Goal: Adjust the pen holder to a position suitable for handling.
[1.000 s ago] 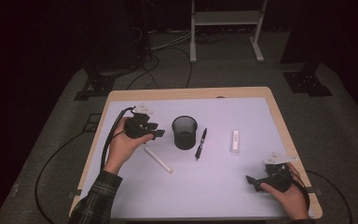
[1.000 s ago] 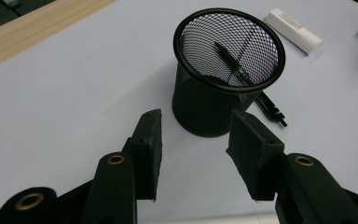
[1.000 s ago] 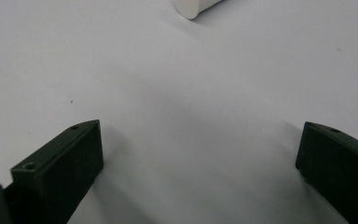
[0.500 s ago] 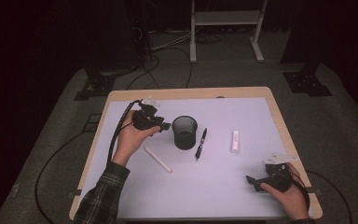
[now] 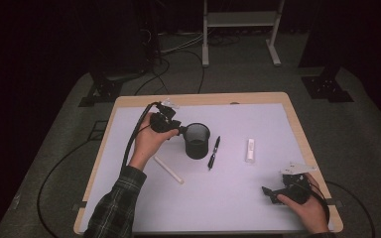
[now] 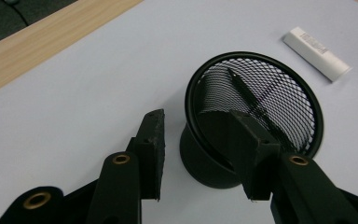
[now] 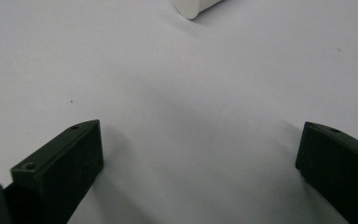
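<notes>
While the left gripper is holding its jaws parted on either side of the near rim of the black mesh cup, one jaw is sitting outside the wall and the other is reaching just inside it; neither looks pressed against the mesh, so the grasp is probably not closed yet. In the high view the cup is standing upright near the middle of the table, with the left gripper at its left edge. It is a round, dark wire-mesh pen holder with a solid rim and base, and it looks empty. Beside it a black pen, a white stick and a white eraser-like block are lying loose on the surface, so the tidying seems barely begun. The right gripper is resting low near the table's near right corner, jaws spread wide and holding nothing.
</notes>
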Available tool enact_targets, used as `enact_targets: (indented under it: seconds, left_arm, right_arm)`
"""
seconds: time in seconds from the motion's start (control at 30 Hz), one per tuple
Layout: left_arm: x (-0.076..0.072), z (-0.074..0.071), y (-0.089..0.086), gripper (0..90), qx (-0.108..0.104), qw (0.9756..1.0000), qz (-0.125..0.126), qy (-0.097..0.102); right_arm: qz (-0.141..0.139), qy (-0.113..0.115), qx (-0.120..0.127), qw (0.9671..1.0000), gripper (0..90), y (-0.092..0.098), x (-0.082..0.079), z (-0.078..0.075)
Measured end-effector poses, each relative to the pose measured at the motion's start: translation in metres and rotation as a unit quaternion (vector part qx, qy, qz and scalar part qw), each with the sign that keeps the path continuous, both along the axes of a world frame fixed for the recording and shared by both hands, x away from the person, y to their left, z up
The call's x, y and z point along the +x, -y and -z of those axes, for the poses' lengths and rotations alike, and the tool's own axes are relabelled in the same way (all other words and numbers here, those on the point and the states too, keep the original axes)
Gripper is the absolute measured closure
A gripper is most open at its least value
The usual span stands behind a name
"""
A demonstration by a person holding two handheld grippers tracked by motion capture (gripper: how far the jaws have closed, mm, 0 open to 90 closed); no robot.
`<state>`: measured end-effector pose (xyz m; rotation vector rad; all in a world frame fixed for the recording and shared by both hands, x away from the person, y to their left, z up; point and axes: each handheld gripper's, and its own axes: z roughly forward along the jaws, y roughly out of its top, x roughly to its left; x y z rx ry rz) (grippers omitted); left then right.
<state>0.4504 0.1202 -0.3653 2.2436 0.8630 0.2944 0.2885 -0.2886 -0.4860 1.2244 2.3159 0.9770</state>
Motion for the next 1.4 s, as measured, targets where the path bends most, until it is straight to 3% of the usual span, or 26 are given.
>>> enact_targets:
  seconds: [0.23, 0.4, 0.83, 1.4]
  left_arm:
    - [0.009, 0.007, 0.008, 58.2, 0.014, 0.9999, -0.008, -0.004]
    - [0.014, 0.012, 0.013, 58.9, 0.008, 0.9999, -0.005, -0.012]
    - [0.023, 0.023, 0.027, 63.8, 0.027, 0.9994, -0.007, -0.023]
    - [0.026, 0.03, 0.033, 76.8, 0.044, 0.9985, -0.001, -0.033]
  right_arm:
    - [0.0, 0.0, 0.0, 1.0, 0.0, 0.0, 0.0, 0.0]
    - [0.0, 0.0, 0.0, 1.0, 0.0, 0.0, 0.0, 0.0]
    - [0.0, 0.0, 0.0, 1.0, 0.0, 0.0, 0.0, 0.0]
    - [0.0, 0.0, 0.0, 1.0, 0.0, 0.0, 0.0, 0.0]
